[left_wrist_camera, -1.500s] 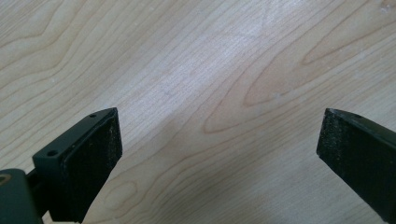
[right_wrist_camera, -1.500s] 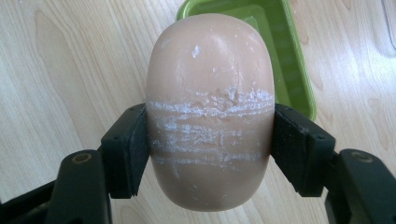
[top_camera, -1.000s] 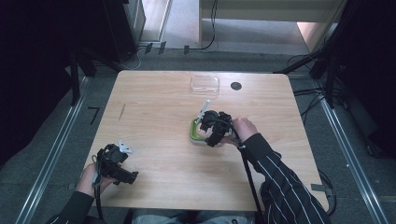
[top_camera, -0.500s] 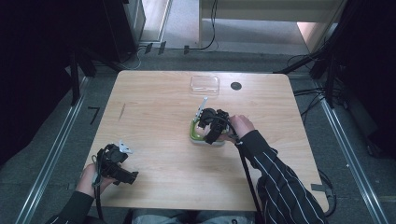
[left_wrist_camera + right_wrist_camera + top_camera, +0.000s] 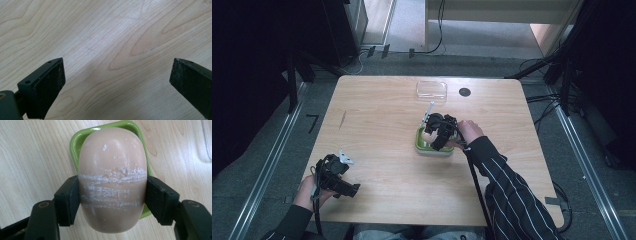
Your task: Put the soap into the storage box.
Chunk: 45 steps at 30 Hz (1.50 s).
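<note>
Soap bar (image 5: 112, 180), pale pink and scratched, is clamped at its sides by the right gripper (image 5: 112, 200) directly above a green dish (image 5: 82, 140) on the wooden table (image 5: 377, 115), while the left gripper (image 5: 117, 80) gapes unladen near the front-left corner.

A light wooden table (image 5: 377, 130) with rounded corners stands on grey carpeted floor (image 5: 267, 165), its grain pale and evenly lit from above. Metal rails (image 5: 272, 165) run along the floor at 9 and 3 o'clock of the table, and black cables (image 5: 437, 35) trail across the floor at 12 o'clock. Toward 10 o'clock stands dark furniture (image 5: 272, 40), in deep shadow.
</note>
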Tool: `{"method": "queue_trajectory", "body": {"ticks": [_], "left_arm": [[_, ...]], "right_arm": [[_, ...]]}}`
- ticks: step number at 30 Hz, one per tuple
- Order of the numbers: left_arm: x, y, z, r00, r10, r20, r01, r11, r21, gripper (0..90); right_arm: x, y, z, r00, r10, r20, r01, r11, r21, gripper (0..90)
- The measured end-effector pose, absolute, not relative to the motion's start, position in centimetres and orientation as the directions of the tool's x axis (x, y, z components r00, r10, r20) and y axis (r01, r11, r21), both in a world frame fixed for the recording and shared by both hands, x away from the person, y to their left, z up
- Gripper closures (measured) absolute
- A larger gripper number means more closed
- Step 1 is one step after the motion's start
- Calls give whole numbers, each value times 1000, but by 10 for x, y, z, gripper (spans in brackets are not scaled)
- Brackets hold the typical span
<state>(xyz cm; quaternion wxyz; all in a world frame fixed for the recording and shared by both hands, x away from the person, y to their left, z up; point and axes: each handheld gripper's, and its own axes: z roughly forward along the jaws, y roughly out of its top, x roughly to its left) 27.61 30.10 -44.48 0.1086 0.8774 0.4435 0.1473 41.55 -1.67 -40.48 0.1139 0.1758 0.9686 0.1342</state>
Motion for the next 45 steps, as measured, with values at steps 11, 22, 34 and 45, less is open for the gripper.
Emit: {"method": "queue_trajectory", "body": {"ticks": [11, 22, 34, 45], "left_arm": [[276, 301, -445, 564, 811, 157, 747, -581, 323, 5], [276, 301, -445, 564, 811, 155, 747, -581, 322, 5], [276, 301, -445, 564, 811, 156, 748, -582, 320, 6], [276, 301, -446, 563, 811, 157, 747, -581, 322, 6]], "right_arm": [[428, -16, -415, -922, 349, -166, 292, 911, 292, 344], [435, -17, -421, -927, 341, -157, 286, 912, 293, 344], [439, -15, -428, -931, 332, -148, 284, 918, 276, 343], [443, -16, -436, -938, 316, -143, 273, 927, 259, 343]]}}
